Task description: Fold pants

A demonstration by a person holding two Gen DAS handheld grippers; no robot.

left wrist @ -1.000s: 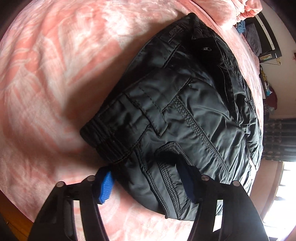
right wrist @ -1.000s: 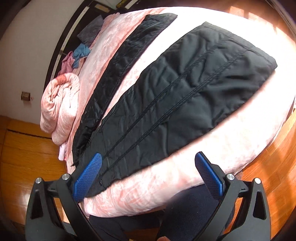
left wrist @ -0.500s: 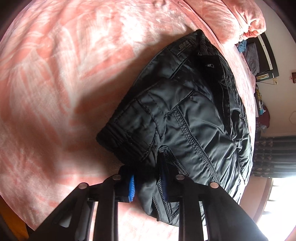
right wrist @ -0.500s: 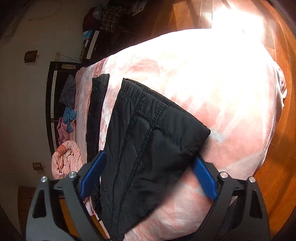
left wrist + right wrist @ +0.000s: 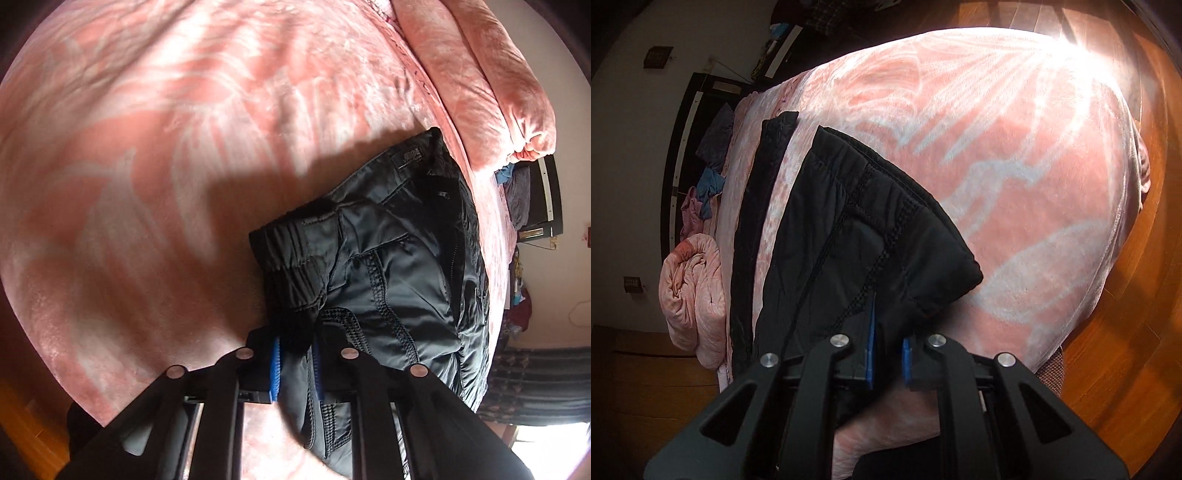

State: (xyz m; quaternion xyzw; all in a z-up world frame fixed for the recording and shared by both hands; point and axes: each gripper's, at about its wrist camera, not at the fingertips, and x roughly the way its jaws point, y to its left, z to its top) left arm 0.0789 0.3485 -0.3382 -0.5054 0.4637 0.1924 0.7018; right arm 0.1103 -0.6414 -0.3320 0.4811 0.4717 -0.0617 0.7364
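Observation:
Black padded pants lie on a pink patterned bed. In the left wrist view I see their waist end (image 5: pixel 388 266), with waistband, pockets and fly. My left gripper (image 5: pixel 295 363) is shut on the near waistband corner, cloth bunched between its blue pads. In the right wrist view I see the leg end (image 5: pixel 857 240) with the hem raised off the bed. My right gripper (image 5: pixel 886 360) is shut on the near edge of that leg. The other leg (image 5: pixel 757 221) lies flat further left.
A rolled pink blanket (image 5: pixel 694 299) lies at the bed's far end, also in the left wrist view (image 5: pixel 480 74). Loose clothes (image 5: pixel 709 177) lie beside a dark headboard. Wooden floor (image 5: pixel 1126 332) borders the bed edge on the right.
Both grippers went from open to shut on the pants: the left on the waistband corner, the right on the leg hem edge. The held cloth has lifted and bunched.

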